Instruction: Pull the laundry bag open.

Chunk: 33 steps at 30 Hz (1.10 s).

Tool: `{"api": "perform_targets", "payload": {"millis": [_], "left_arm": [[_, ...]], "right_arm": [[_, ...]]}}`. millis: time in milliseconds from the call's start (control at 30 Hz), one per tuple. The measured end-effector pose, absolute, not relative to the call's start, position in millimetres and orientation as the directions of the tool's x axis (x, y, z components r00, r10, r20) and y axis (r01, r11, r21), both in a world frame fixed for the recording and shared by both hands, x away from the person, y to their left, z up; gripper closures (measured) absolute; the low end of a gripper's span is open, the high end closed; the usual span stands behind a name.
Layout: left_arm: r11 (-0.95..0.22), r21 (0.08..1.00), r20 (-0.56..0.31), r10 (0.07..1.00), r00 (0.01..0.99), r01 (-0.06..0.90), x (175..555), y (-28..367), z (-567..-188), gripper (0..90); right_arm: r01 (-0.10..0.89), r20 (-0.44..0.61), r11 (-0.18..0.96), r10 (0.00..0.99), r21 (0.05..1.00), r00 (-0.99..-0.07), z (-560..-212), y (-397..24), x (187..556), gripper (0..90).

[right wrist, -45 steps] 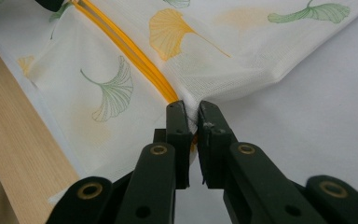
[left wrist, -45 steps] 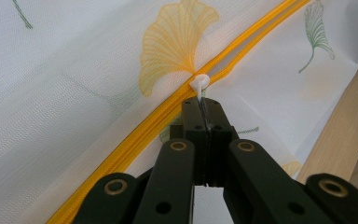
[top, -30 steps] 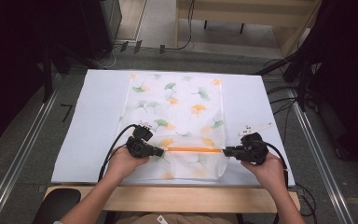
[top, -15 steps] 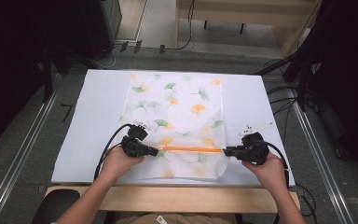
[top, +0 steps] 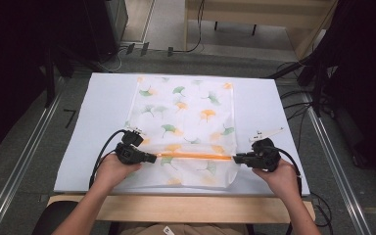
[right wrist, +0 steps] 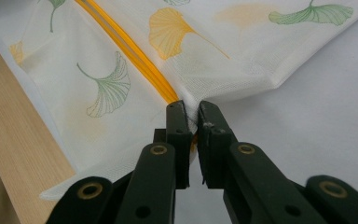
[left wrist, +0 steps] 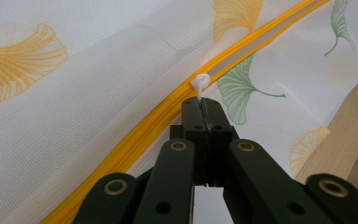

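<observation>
Zippered white mesh laundry bag (top: 183, 125), printed with green and orange ginkgo leaves, lies flat on the white table sheet (top: 93, 122), filling the centre of the high view. Its orange zipper (top: 196, 156) runs straight across the lower part of that frame, from left to right, and this line is what the coming move turns on.

At the zipper's left end, the left gripper (top: 152, 158) has its jaws pressed together on the small white zipper pull (left wrist: 199, 84); in the left gripper view the pull sits just above the jaw tips, with the orange track (left wrist: 261, 39) stretching away to the upper right.

At the zipper's right end, the right gripper (top: 235, 158) pinches the bag's edge (right wrist: 191, 116) where the orange tape ends, a thin fold of mesh between its jaws.

So the two grippers face each other along the zipper's long axis. I would judge the pull must travel along that line, with the right gripper anchoring the cloth.
</observation>
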<state>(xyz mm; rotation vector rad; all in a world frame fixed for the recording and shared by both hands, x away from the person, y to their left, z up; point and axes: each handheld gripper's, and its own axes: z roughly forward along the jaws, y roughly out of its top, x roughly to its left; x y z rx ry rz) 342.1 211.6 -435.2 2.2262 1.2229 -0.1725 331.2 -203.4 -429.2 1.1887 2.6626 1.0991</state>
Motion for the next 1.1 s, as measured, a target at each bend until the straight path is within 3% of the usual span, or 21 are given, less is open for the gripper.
{"api": "perform_targets", "payload": {"millis": [600,767,1100], "left_arm": [[-0.386,0.413,-0.382,0.749,0.541,0.825,339.3,222.2,-438.3,90.0],[-0.395,0.398,-0.348,0.770,0.535,0.828,335.5,233.5,-437.4,90.0],[-0.359,0.407,-0.380,0.770,0.513,0.840,334.3,241.4,-435.2,90.0]], "right_arm": [[0.641,0.242,0.466,0.660,0.611,-0.711,-429.2,-208.4,329.4,85.9],[0.641,0.236,0.477,0.660,0.602,-0.713,-430.7,-205.9,333.0,85.9],[0.644,0.243,0.479,0.657,0.597,-0.714,-431.8,-204.1,335.1,85.9]]}}
